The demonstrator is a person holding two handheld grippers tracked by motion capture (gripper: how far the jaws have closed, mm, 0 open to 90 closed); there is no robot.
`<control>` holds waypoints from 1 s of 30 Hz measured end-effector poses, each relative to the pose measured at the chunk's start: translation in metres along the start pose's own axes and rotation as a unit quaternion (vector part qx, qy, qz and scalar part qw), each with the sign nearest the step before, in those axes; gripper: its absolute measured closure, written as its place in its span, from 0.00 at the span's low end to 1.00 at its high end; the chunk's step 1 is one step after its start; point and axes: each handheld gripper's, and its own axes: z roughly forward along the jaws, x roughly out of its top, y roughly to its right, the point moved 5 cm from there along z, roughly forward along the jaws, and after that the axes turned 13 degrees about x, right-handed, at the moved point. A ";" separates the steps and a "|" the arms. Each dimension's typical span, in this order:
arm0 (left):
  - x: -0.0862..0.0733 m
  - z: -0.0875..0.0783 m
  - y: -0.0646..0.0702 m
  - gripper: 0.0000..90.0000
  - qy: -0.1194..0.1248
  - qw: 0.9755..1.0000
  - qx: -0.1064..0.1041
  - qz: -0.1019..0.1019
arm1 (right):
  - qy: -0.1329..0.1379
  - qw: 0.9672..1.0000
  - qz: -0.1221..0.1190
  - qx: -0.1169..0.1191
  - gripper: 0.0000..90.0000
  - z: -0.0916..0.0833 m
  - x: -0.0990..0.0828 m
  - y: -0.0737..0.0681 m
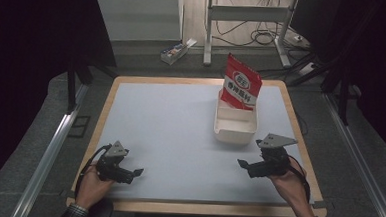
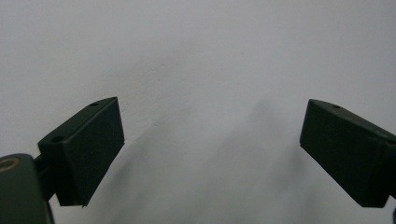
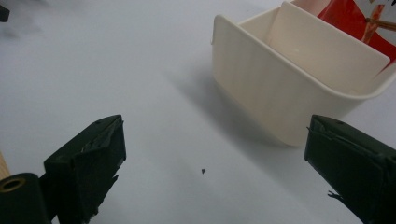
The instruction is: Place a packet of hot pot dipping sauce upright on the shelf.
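The red packet [image 1: 241, 82] stood propped in the white bin [image 1: 235, 129] at upper right, leaning on its far wall. Both the left gripper [image 1: 138, 173] and right gripper [image 1: 241, 163] rested wide apart, holding nothing, low on the tabletop [image 1: 170, 122].

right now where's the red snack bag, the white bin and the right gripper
red snack bag [image 1: 241, 84], high view, on its printed front.
white bin [image 3: 261, 88], right gripper view, on its near outer wall.
right gripper [image 1: 243, 164], high view, midway between its fingertips.
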 end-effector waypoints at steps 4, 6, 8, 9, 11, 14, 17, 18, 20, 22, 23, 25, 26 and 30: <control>0.000 0.001 0.001 0.07 -0.003 1.000 0.002 0.004 | -0.002 1.000 0.003 -0.005 0.06 -0.002 -0.007 0.000; 0.000 0.001 0.001 0.07 -0.003 1.000 0.002 0.005 | -0.005 1.000 0.004 -0.005 0.06 -0.002 -0.012 0.000; 0.000 0.001 0.001 0.07 -0.003 1.000 0.003 0.006 | -0.007 1.000 0.005 -0.008 0.06 -0.001 -0.016 -0.001; 0.000 0.001 0.001 0.07 -0.004 1.000 0.003 0.006 | -0.009 1.000 0.004 -0.009 0.06 -0.001 -0.018 -0.001; -0.001 0.001 0.001 0.07 -0.004 1.000 0.003 0.006 | -0.011 1.000 0.001 -0.009 0.06 -0.001 -0.021 -0.002; -0.001 0.001 0.001 0.07 -0.005 1.000 0.003 0.008 | -0.012 1.000 -0.002 -0.015 0.05 -0.002 -0.026 -0.002; -0.001 0.001 0.002 0.07 -0.006 1.000 0.004 0.010 | -0.012 1.000 0.002 -0.015 0.05 -0.004 -0.031 -0.002; -0.001 0.002 0.002 0.07 -0.006 1.000 0.004 0.011 | -0.014 1.000 0.004 -0.016 0.05 -0.004 -0.033 -0.001; -0.001 0.002 0.002 0.07 -0.007 1.000 0.005 0.012 | -0.015 1.000 0.008 -0.017 0.05 -0.005 -0.037 0.000; -0.001 0.002 0.002 0.07 -0.007 1.000 0.004 0.012 | -0.018 1.000 0.012 -0.019 0.05 -0.006 -0.042 0.001; -0.001 0.002 0.002 0.07 -0.007 1.000 0.004 0.012 | -0.019 1.000 0.015 -0.020 0.05 -0.006 -0.043 0.002; -0.001 0.002 0.002 0.07 -0.008 1.000 0.004 0.013 | -0.022 0.999 0.020 -0.020 0.05 -0.007 -0.047 0.003; -0.001 0.002 0.002 0.07 -0.008 1.000 0.004 0.013 | -0.024 0.999 0.020 -0.022 0.05 -0.006 -0.049 0.003; -0.001 0.002 0.002 0.07 -0.009 1.000 0.004 0.015 | -0.036 0.999 0.023 -0.027 0.05 -0.006 -0.055 0.005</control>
